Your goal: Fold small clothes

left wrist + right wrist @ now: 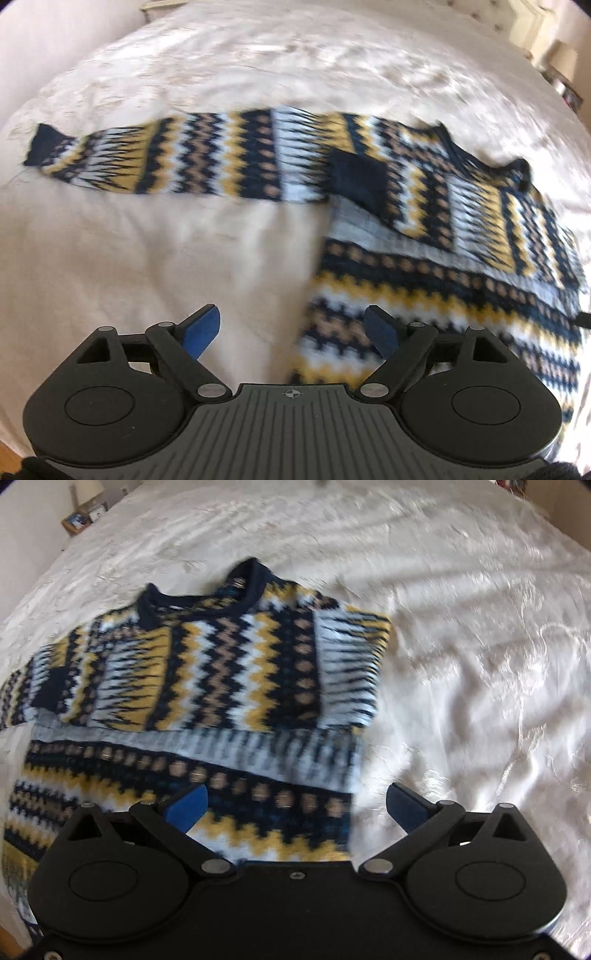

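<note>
On the white, wrinkled bedspread [147,258] a knitted sweater [461,229] lay flat, patterned in navy, yellow, tan and pale blue zigzag bands. Its navy collar [207,594] pointed away from the person. One sleeve [236,664] was folded across the chest, its dark cuff [51,688] resting near the sweater's left-hand edge in the right wrist view. The other sleeve [166,162] stretched straight out over the bedspread, ending in a navy cuff [46,146] far from the body of the garment.

Over the bare cover and the sweater's lower side edge hung the left gripper [295,334], its blue-padded jaws spread wide with nothing between them; the right-hand pad was above the knit, the other above plain bedspread. Whether either pad touched the fabric could not be told.

Above the sweater's lower right corner hung the right gripper [295,808], jaws likewise wide apart and gripping nothing; one pad was over the patterned hem area and the other over the white cover.

Beyond the bed, a small wooden-framed picture [77,520] stood in the far left corner of the right wrist view. Both views were blurred.
</note>
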{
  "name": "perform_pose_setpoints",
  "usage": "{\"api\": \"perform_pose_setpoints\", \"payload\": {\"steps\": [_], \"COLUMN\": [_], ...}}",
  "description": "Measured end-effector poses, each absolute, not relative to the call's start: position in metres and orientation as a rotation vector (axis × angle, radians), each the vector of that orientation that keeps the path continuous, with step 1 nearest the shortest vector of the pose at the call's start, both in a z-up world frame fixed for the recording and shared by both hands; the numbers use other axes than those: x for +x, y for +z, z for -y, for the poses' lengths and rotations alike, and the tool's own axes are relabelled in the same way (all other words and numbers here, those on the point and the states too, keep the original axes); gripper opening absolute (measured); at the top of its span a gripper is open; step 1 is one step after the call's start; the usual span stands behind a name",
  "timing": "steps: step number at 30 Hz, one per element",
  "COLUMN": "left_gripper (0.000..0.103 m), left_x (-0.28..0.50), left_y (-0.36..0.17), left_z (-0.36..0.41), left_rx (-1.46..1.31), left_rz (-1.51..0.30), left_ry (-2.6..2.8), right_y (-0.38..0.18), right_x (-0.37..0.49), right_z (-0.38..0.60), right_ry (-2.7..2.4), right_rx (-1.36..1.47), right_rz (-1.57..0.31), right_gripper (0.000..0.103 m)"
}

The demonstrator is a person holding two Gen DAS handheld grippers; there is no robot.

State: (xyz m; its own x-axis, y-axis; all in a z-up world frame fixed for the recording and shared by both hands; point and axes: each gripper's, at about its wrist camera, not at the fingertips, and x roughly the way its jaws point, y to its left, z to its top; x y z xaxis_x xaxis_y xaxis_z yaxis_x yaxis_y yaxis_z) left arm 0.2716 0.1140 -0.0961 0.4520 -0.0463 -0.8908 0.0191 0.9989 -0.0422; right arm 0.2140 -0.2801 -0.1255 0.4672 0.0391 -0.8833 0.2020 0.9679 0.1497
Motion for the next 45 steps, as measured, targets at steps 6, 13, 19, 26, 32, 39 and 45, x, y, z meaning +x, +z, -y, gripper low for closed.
{"api": "perform_pose_setpoints", "payload": {"steps": [6, 13, 19, 26, 32, 39, 45], "left_gripper": [0.085, 0.085, 0.085, 0.088, 0.102, 0.102, 0.071], "left_x": [0.307, 0.351, 0.389, 0.431, 0.449, 0.45, 0.449], "left_y": [-0.101, -0.108, -0.116, -0.132, -0.159, -0.164, -0.158], "left_z": [-0.178, -0.256, -0.322, -0.369, -0.37, -0.366, -0.363], "left_rx": [-0.055, -0.106, -0.138, -0.178, -0.194, -0.201, -0.185], "left_rz": [-1.076, -1.052, -1.032, -1.035, -1.078, -1.08, -1.057], "left_ry": [-0.002, 0.041, 0.094, 0.11, 0.077, 0.13, 0.149], "right_y": [-0.11, -0.13, -0.163, -0.183, -0.189, -0.191, -0.193], "right_x": [0.225, 0.243, 0.256, 0.265, 0.265, 0.255, 0.256], "right_z": [0.228, 0.137, 0.074, 0.059, 0.049, 0.037, 0.033], "right_ry": [-0.058, 0.006, -0.043, -0.108, -0.135, -0.158, -0.15], "right_rx": [0.257, 0.309, 0.285, 0.246, 0.225, 0.211, 0.206], "right_rz": [-1.078, -1.163, -1.243, -1.251, -1.215, -1.188, -1.2], "right_gripper": [0.103, 0.102, 0.103, 0.103, 0.103, 0.103, 0.103]}}
